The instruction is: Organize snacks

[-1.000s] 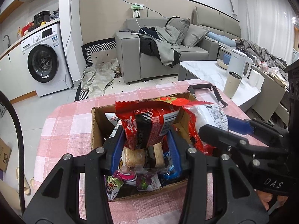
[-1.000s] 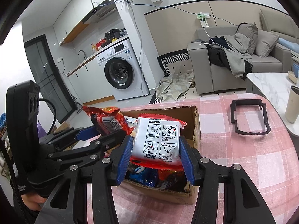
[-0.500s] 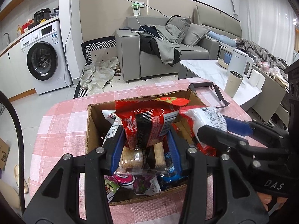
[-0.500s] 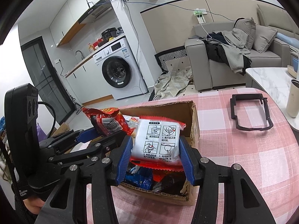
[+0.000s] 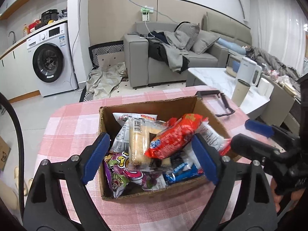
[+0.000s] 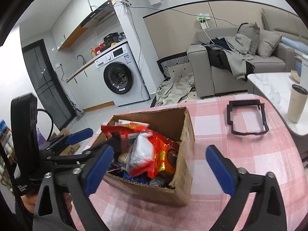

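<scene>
An open cardboard box (image 5: 150, 105) (image 6: 184, 134) stands on the pink checked tablecloth and holds several snack packets. A red packet (image 5: 173, 136) lies on top of the pile, and a red and white packet (image 6: 148, 154) leans inside the box. My left gripper (image 5: 152, 156) is open and empty just above the box's near side. My right gripper (image 6: 159, 165) is open and empty above the box's near right corner. Each gripper shows at the edge of the other's view.
A black rectangular frame (image 6: 247, 117) (image 5: 219, 104) lies on the cloth right of the box. A beige cup (image 6: 297, 104) and a white kettle (image 5: 248, 71) stand on a marble table beyond. A sofa and a washing machine stand farther back.
Both grippers have opened and let go of their packets. The red packet and the red and white packet now lie in the box.
</scene>
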### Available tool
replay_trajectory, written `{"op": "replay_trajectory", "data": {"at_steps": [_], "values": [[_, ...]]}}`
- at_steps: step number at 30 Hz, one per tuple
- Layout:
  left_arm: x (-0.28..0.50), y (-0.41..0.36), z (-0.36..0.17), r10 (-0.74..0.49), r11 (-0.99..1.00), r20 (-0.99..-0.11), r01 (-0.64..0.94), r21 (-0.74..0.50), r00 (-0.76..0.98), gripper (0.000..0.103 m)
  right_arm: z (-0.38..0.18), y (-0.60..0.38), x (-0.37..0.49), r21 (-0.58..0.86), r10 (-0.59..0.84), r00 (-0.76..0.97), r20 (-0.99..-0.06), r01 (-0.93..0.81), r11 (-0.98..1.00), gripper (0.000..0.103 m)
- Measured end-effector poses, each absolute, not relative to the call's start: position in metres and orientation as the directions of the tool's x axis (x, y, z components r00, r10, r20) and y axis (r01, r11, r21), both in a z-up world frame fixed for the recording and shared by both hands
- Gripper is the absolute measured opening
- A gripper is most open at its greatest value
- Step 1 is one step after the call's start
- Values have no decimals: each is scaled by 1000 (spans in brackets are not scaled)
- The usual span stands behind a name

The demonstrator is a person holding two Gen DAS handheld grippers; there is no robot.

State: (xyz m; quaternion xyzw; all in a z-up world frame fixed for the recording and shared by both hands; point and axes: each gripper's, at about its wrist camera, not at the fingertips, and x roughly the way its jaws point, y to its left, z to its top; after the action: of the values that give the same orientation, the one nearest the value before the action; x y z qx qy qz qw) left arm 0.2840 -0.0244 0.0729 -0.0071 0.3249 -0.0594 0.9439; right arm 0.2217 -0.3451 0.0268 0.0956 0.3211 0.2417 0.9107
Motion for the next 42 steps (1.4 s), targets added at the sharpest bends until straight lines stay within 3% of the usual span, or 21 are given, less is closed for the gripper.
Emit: {"op": "replay_trajectory", "data": {"at_steps": [4, 20, 30, 42], "values": [[271, -24, 78, -101, 994, -583, 102, -31, 806, 103, 29, -349, 215, 312, 504, 682, -530, -396, 864, 102], [202, -3, 89, -77, 997, -525, 62, -46, 847, 103, 37, -346, 172, 239, 534, 711, -458, -480, 844, 103], [160, 5, 64, -39, 999, -494, 27, -31, 868, 103, 31, -347, 143, 192, 536, 743, -400, -504, 842, 103], [130, 22, 37, 16, 998, -434, -38, -42, 901, 103, 6, -350, 125, 195, 549, 735, -397, -517, 834, 103]]}}
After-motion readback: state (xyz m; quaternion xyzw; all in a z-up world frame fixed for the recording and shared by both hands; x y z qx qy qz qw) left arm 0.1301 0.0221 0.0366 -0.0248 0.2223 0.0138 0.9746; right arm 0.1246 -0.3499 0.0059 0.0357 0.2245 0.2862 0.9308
